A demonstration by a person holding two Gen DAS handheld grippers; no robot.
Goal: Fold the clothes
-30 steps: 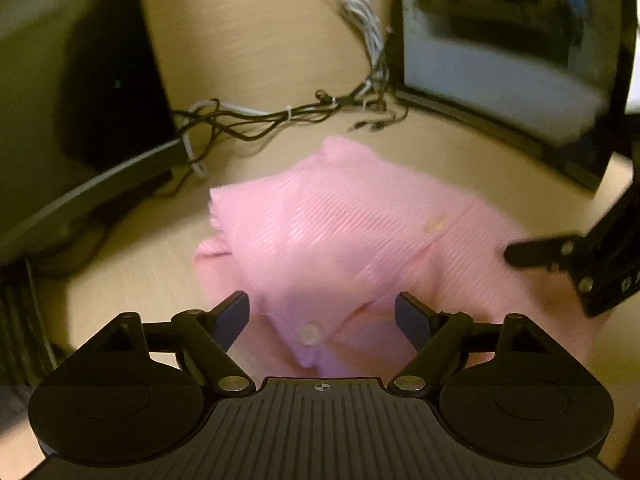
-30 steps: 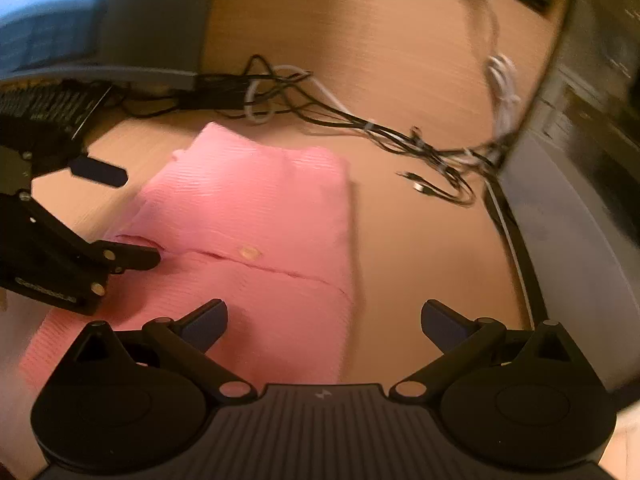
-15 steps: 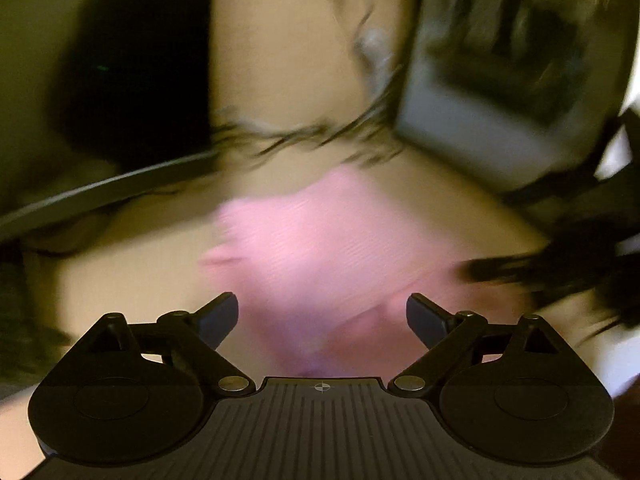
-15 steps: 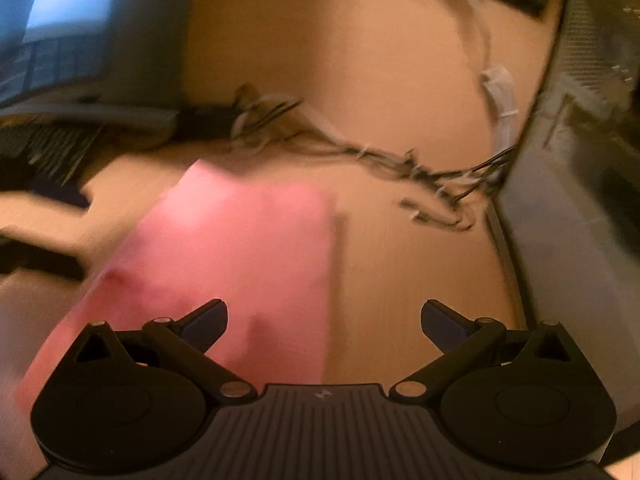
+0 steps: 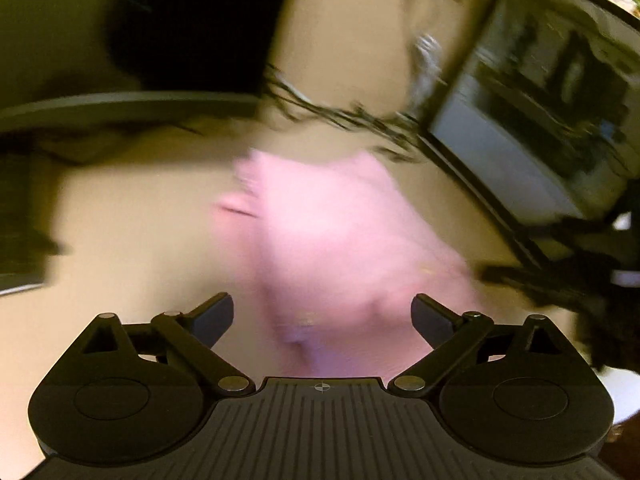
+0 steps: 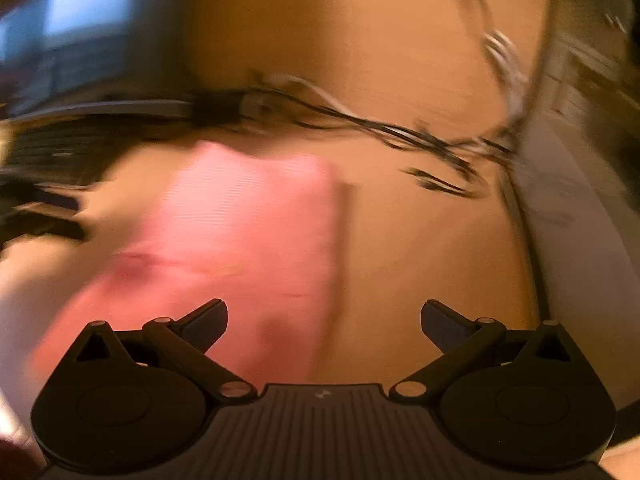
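A pink garment [image 5: 340, 240] lies folded on a tan wooden desk, blurred by motion in both views. My left gripper [image 5: 322, 316] hangs open above its near edge, with nothing between the fingers. In the right wrist view the same pink garment [image 6: 240, 232] lies left of centre. My right gripper [image 6: 324, 320] is open over the garment's right edge and the bare desk, holding nothing. The other gripper shows as a dark blur at the right edge of the left wrist view [image 5: 560, 280] and at the left edge of the right wrist view [image 6: 40, 216].
A tangle of black and white cables [image 5: 352, 116] runs across the desk behind the garment. A monitor [image 5: 540, 120] stands at the right. A dark monitor base [image 5: 120, 108] and a keyboard [image 6: 60, 148] lie at the left. Bare desk [image 6: 420, 260] lies right of the garment.
Both grippers have pulled back from the garment and swung, so both views are blurred. The garment looks smaller and farther off. Both grippers stay open.
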